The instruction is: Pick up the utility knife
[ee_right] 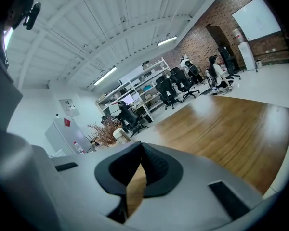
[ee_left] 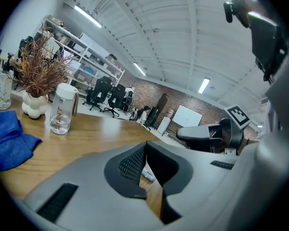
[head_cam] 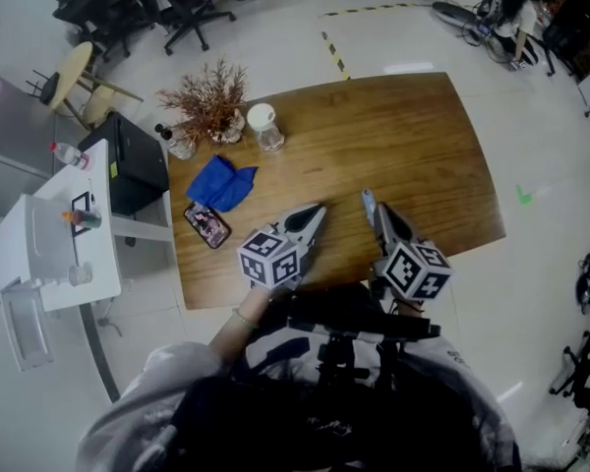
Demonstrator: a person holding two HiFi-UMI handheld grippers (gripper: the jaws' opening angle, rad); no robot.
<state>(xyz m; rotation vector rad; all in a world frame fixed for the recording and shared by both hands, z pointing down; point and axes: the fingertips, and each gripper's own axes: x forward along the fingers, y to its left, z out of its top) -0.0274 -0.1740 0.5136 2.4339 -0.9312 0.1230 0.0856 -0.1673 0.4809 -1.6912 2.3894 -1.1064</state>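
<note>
The pale grey-blue utility knife (head_cam: 367, 202) is seen right of centre on the brown wooden table (head_cam: 442, 155), at the tip of the right gripper (ee_right: 140, 153). Its jaws, and those of the left gripper (ee_left: 144, 150), are closed together on nothing visible (no hold is confirmed). Grasping is judged unfinished; reopening over the knife is called for.

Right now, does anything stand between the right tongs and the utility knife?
Nothing visible does. The utility knife lies on the table right at the tip of the shut, empty right tongs; the blue cloth and phone sit well aside.
</note>
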